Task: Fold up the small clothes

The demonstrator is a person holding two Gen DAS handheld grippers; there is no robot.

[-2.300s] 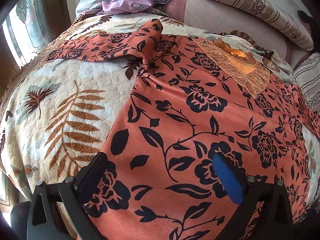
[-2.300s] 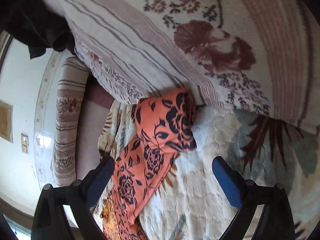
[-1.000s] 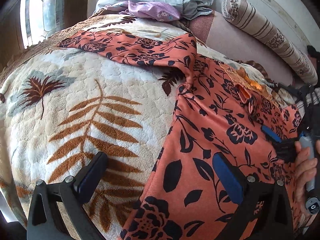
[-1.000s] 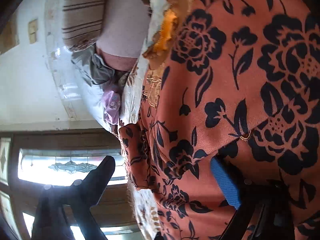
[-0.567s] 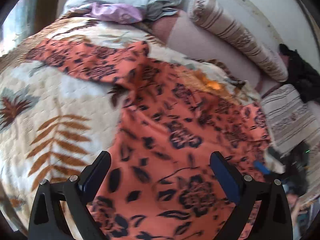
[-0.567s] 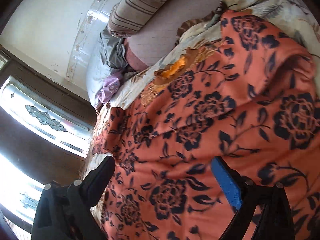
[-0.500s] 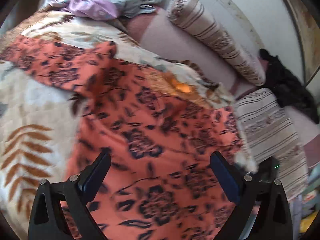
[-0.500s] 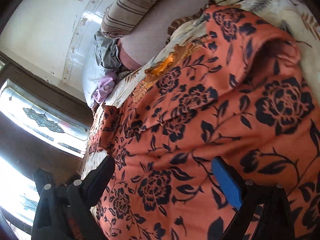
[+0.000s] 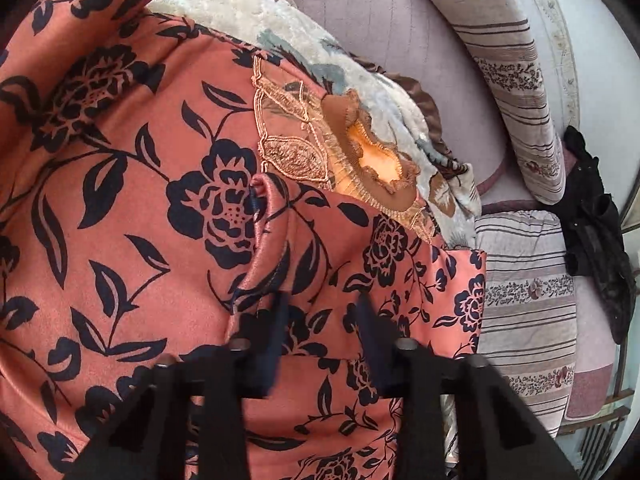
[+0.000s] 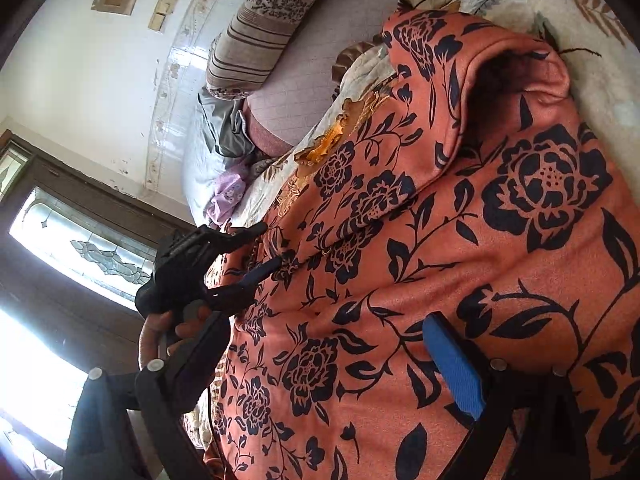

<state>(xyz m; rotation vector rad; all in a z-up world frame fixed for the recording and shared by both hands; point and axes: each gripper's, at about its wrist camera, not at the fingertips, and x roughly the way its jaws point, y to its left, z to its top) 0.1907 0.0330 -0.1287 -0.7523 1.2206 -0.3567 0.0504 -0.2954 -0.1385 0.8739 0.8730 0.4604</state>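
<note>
An orange garment with black flowers (image 9: pixel 132 208) lies spread on the bed, its gold embroidered neckline (image 9: pixel 360 160) toward the pillows. One sleeve (image 10: pixel 500 92) is folded in over the front. My left gripper (image 9: pixel 322 316) points down onto the cloth below the neckline. Its jaws are closing, with a narrow gap left and a raised fold of the fabric between them. The right wrist view shows the same left gripper (image 10: pixel 274 242) held by a hand (image 10: pixel 160 336) at the garment's far side. My right gripper (image 10: pixel 328 360) stands wide open just above the garment, gripping nothing.
A leaf-patterned blanket (image 9: pixel 280 12) covers the bed. Beyond the neckline lie a striped bolster (image 9: pixel 512 60), a striped pillow (image 9: pixel 528 300) and a black garment (image 9: pixel 600 220). A purple cloth (image 10: pixel 228 196) and grey bedding (image 10: pixel 224 128) sit near the window (image 10: pixel 80 248).
The left gripper swung right across the garment to below the neckline and its jaws narrowed from wide apart. The right gripper stayed open and barely shifted in the last half second.
</note>
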